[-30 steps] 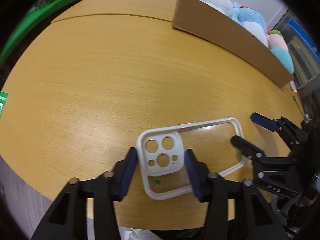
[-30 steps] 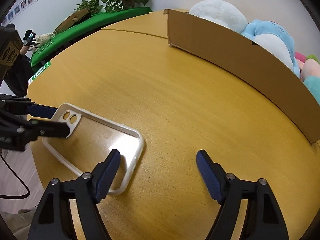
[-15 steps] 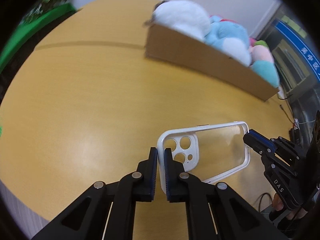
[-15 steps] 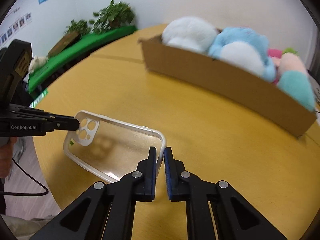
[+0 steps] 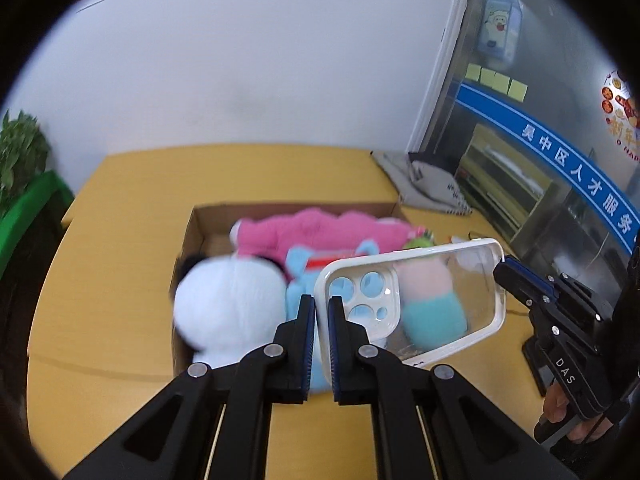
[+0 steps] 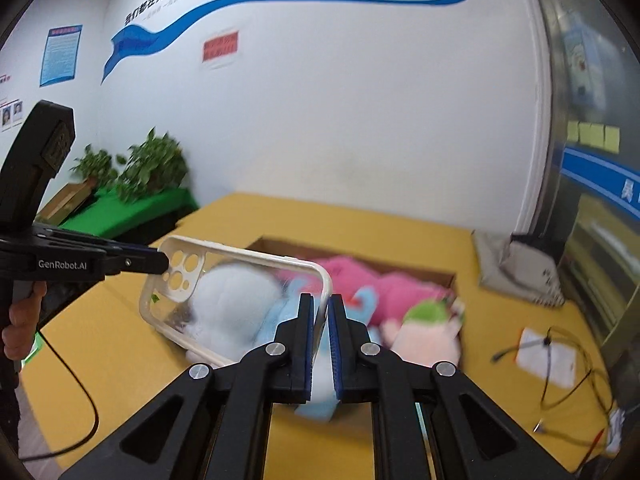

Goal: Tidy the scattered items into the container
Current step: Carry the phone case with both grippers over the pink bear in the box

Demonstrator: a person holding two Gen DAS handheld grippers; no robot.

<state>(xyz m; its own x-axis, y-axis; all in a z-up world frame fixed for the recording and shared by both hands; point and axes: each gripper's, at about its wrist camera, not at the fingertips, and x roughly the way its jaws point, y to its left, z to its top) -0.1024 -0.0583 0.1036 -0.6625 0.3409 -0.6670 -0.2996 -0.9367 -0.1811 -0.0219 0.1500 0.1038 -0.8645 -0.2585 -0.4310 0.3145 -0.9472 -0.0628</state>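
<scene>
A clear phone case with a white rim [image 5: 416, 300] hangs in the air above the cardboard box [image 5: 188, 240], held at both ends. My left gripper [image 5: 322, 308] is shut on its camera-cutout end. My right gripper [image 6: 325, 308] is shut on the opposite end; the case also shows in the right wrist view [image 6: 224, 284]. The right gripper appears at the right of the left wrist view [image 5: 508, 276], and the left one at the left of the right wrist view [image 6: 160, 264]. The box holds several plush toys: white [image 5: 232, 304], pink [image 5: 320, 232], light blue.
The box sits on a yellow wooden table [image 5: 112, 280]. A grey folded cloth [image 6: 516, 268] lies at the table's far right. Cables and a white paper [image 6: 548, 356] lie right of the box. Green plants [image 6: 152, 168] stand at the back left.
Both grippers closed on the case's ends, lifted it off the table and carried it up and forward to above the box of plush toys.
</scene>
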